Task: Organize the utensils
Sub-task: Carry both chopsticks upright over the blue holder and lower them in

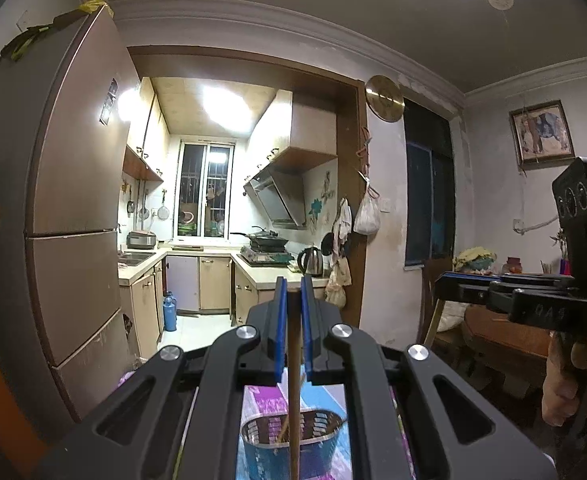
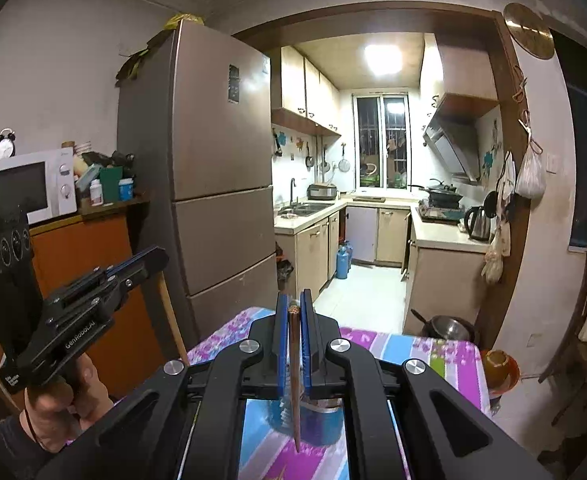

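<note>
My left gripper [image 1: 293,285] is shut on a pale wooden chopstick [image 1: 293,360] that hangs straight down between its blue pads. Directly below it stands a metal utensil holder [image 1: 291,444] with a perforated rim, and another stick leans inside. My right gripper [image 2: 293,300] is shut on a dark brown chopstick [image 2: 294,380], whose tip hangs in front of the same holder [image 2: 317,424]. The left gripper [image 2: 158,259] shows at the left of the right wrist view with its stick hanging down. The right gripper [image 1: 440,285] appears at the right of the left wrist view.
The holder stands on a table with a purple and blue flowered cloth [image 2: 413,348]. A tall fridge [image 2: 221,168] and an orange cabinet with a microwave [image 2: 25,188] stand to the left. Ahead, a doorway opens to the kitchen. A wok [image 2: 449,328] and an orange bowl [image 2: 499,366] sit beyond the table.
</note>
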